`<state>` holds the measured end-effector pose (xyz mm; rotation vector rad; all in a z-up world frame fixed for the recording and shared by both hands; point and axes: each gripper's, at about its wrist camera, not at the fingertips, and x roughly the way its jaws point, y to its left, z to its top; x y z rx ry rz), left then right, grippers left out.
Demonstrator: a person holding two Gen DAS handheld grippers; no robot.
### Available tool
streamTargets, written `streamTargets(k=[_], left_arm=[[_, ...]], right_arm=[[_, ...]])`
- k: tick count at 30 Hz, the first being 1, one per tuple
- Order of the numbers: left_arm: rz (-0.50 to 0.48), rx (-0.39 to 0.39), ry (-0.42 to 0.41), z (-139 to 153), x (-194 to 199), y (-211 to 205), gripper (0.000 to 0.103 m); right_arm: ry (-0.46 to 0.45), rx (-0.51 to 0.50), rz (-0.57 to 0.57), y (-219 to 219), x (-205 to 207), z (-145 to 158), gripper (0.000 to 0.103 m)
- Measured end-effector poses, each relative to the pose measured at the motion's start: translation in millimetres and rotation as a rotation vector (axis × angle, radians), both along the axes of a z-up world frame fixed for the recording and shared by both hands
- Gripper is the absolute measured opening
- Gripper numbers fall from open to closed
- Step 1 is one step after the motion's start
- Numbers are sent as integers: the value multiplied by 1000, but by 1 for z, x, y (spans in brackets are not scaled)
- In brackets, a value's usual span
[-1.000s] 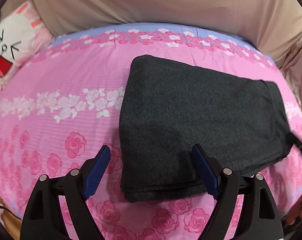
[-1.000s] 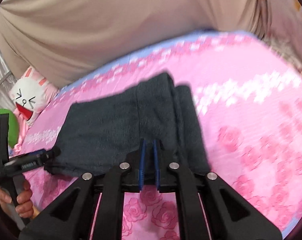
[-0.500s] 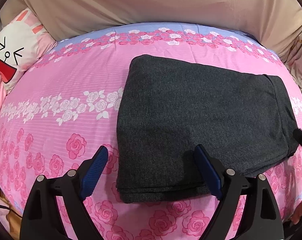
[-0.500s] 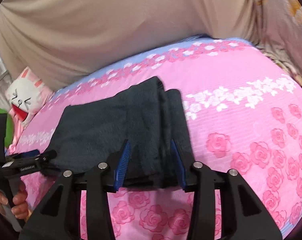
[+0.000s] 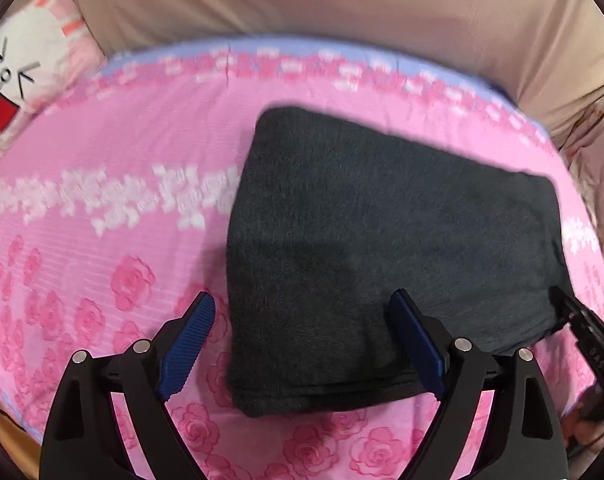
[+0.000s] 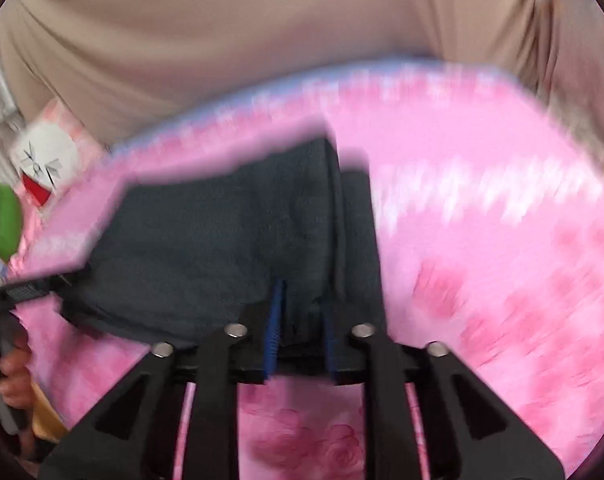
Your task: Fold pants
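— Where are the pants (image 5: 381, 248) now?

— Folded into a dark grey block on the pink rose-print bed sheet (image 5: 102, 240), towards the far right part of the bed. The cartoon pillow (image 5: 18, 68) sits at the left edge, well apart from them.

— And the left hand-held gripper (image 5: 302, 316)?

— Spread wide, holding nothing. Its blue pads (image 5: 188, 338) straddle the near left corner of the pants: one pad hangs over bare sheet, the other over the cloth. Whether either pad touches the fabric I cannot tell.

— The right one?

— The right hand-held gripper (image 6: 300, 312) is at the near right end of the pants, jaws narrow, with a bunch of the grey cloth standing between the blue pads (image 6: 274, 320). It looks pinched there, though the picture is smeared.

— What changed?

— A second ago those right jaws were nearly closed on the edge; half a second ago they stood apart around it; they have just been closing again onto the fabric. The left gripper has kept its wide spread and its place at the corner. The pants lie in the same fold.
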<state>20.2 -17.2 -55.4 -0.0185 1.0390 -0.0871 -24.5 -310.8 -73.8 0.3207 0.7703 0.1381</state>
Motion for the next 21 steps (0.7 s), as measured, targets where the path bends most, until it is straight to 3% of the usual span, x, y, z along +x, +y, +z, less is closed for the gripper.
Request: streamTargets(k=[3, 6, 7, 9, 10, 11, 12, 13, 15, 18, 21], left_arm=[[39, -127, 8, -1, -3, 21, 87], [98, -307, 19, -4, -6, 52, 87], [103, -333, 23, -6, -6, 55, 87], [88, -352, 11, -4, -6, 53, 87], [77, -350, 10, -3, -6, 50, 83], [37, -372, 15, -3, -4, 44, 75], [4, -388, 26, -5, -2, 39, 47], [3, -343, 27, -4, 1, 33, 32], [-12, -319, -6, 4, 1, 29, 22], [-25, -344, -69, 41, -10, 44, 13], [-43, -329, -54, 59, -23, 67, 14]], right_arm=[[-40, -16, -70, -8, -12, 15, 35], [1, 61, -78, -20, -10, 4, 63], [33, 92, -82, -22, -6, -5, 73], [88, 164, -74, -23, 5, -23, 79], [69, 159, -68, -23, 5, -19, 76], [74, 169, -40, -20, 8, -18, 59], [56, 176, -41, -17, 7, -14, 51], [52, 190, -37, -15, 9, -13, 36], [16, 224, -28, -12, 4, -1, 31], [-47, 304, 33, -8, -15, 27, 30], [-48, 273, 68, 4, -36, 34, 32]])
